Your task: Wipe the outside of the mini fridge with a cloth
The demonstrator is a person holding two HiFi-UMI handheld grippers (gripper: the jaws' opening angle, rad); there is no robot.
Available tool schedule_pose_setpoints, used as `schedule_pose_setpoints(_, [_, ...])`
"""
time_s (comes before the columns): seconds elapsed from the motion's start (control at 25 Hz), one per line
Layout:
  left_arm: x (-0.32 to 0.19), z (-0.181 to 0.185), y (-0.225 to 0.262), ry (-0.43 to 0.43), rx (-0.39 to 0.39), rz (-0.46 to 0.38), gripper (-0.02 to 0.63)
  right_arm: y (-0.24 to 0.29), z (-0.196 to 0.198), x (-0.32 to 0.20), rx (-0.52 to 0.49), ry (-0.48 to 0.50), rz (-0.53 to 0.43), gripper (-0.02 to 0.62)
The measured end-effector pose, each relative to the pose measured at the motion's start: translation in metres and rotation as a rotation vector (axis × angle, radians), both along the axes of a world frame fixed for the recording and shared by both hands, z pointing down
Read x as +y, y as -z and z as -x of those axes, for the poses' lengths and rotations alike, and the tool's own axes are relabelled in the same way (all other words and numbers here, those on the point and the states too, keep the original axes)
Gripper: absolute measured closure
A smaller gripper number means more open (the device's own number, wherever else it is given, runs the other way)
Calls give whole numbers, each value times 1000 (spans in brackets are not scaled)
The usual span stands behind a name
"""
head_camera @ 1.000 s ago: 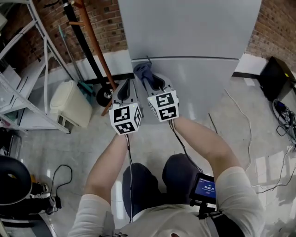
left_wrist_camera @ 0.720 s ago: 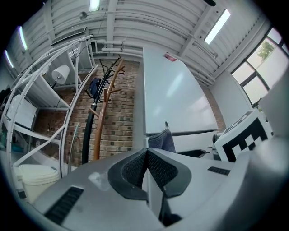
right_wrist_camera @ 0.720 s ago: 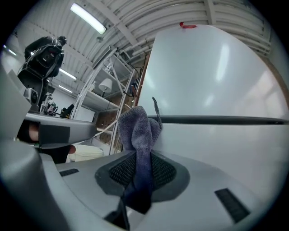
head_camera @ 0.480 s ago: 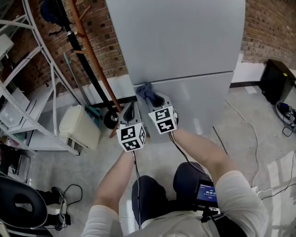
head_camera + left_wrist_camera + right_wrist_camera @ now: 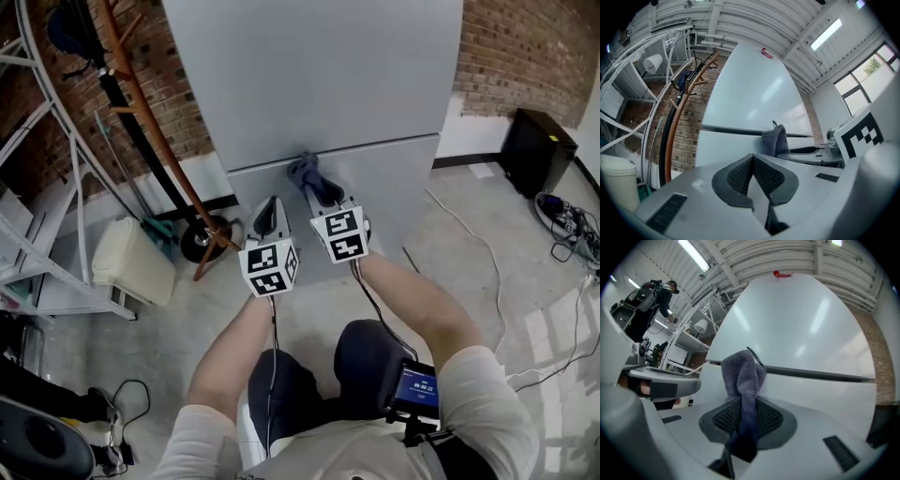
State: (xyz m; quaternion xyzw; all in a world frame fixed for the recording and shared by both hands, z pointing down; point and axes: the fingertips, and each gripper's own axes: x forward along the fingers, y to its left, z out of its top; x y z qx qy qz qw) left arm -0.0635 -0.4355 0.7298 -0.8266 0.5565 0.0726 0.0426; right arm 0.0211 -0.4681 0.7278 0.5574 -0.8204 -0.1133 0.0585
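Observation:
The grey fridge stands in front of me, with a dark seam between its upper and lower doors. A blue-grey cloth is bunched at the tip of my right gripper, which is shut on it. The cloth sits at the seam on the fridge front, left of centre. My left gripper is beside it to the left, shut with nothing between its pads, just short of the lower door.
A wooden coat stand and a black pole lean at the brick wall left of the fridge. A cream bin and white shelving stand further left. A black box and cables lie at the right.
The view has shifted so the fridge fills more of the top. Both grippers stay close to the fridge front, the cloth held near the door seam.

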Motion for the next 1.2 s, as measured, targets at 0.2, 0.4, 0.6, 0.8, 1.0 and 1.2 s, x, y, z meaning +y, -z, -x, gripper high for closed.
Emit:
schedule_pose_setpoints(0.2, [-6, -39, -1, -46, 6, 0, 601, 2, -48, -1, 6, -53, -8, 509])
schedule_pose_setpoints(0.4, [-9, -86, -1, -94, 2, -2, 601, 1, -99, -3, -3, -99, -10, 509])
schedule_pose_setpoints(0.6, [-12, -127, -3, -135, -11, 1, 601, 1, -160, -6, -15, -167, -6, 509])
schedule_pose_setpoints(0.8, [-14, -155, -8, -165, -31, 8, 602, -1, -219, -11, -39, -251, -1, 509])
schedule_pose_setpoints(1.0, [-15, -178, -6, -191, -34, 4, 601, -6, -274, -14, -71, -335, 16, 509])
schedule_pose_setpoints(1.2, [-17, -190, -2, -202, -32, -4, 601, -8, -293, -18, -86, -358, 29, 509])
